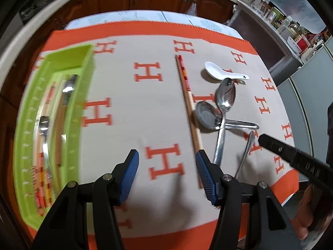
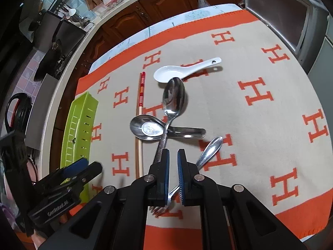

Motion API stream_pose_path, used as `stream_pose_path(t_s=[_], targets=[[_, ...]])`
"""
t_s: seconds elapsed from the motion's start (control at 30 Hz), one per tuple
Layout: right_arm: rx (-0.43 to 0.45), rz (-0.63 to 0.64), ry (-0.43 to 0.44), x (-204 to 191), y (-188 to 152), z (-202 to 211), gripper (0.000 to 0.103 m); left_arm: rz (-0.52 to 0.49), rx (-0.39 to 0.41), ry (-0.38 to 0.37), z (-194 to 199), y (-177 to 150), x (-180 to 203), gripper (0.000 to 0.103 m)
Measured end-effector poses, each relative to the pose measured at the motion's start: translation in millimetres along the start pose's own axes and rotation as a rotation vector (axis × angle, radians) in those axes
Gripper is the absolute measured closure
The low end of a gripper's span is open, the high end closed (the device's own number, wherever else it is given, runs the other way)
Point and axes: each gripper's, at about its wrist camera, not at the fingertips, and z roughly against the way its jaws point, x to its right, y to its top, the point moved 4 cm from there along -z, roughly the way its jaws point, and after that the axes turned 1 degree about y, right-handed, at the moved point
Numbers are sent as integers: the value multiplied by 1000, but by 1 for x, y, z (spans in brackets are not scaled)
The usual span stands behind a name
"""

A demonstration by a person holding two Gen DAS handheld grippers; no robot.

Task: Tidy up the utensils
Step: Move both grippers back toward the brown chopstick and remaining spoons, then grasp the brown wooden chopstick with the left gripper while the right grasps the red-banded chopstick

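We are judging the sorting as partly done: the green tray (image 1: 83,77) at the cloth's left edge is already holding what looks like a spoon and patterned chopsticks, its contents too blurred to count. We are counting one pair of chopsticks (image 2: 139,125), one white ceramic spoon (image 2: 183,70), one long steel spoon (image 2: 172,102), one short-handled steel ladle spoon (image 2: 149,128) and one fork (image 2: 208,151) lying loose on the cloth. Our left gripper (image 1: 167,167) is hovering with its fingers parted and empty beside the chopsticks' near end, while our right gripper (image 2: 172,176) is hanging with its fingers nearly together above the fork's handle, not clamping it as far as we can tell.

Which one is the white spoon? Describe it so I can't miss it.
On the orange-and-beige H cloth, find the utensil cluster right of the chopsticks. The white spoon lies farthest from the grippers, past the long steel spoon. It alone is white ceramic, its handle pierced.
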Motion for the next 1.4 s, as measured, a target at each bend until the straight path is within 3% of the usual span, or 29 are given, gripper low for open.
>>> stream_pose_path(t_s=[0.2,0.3,0.47,1.03,1.23,1.4], targets=[[-21,-17,8,11,-3,-12,95,3,-75,-44,-34,13,17,49],[-34,-24,17,14,-4,-18,95,-9,-98,-16,-46,18,23,62],[-40,-23,28,16,-4,-26,95,-27,-121,24,-58,19,28,67],[-58,-19,45,15,-11,-36,95,-47,-123,70,-73,47,32,65],[-67,-4,54,12,-13,-36,95,-114,-116,141,-80,54,36,65],[-73,10,51,8,-15,-39,95,-136,-110,172,-86,64,42,57]])
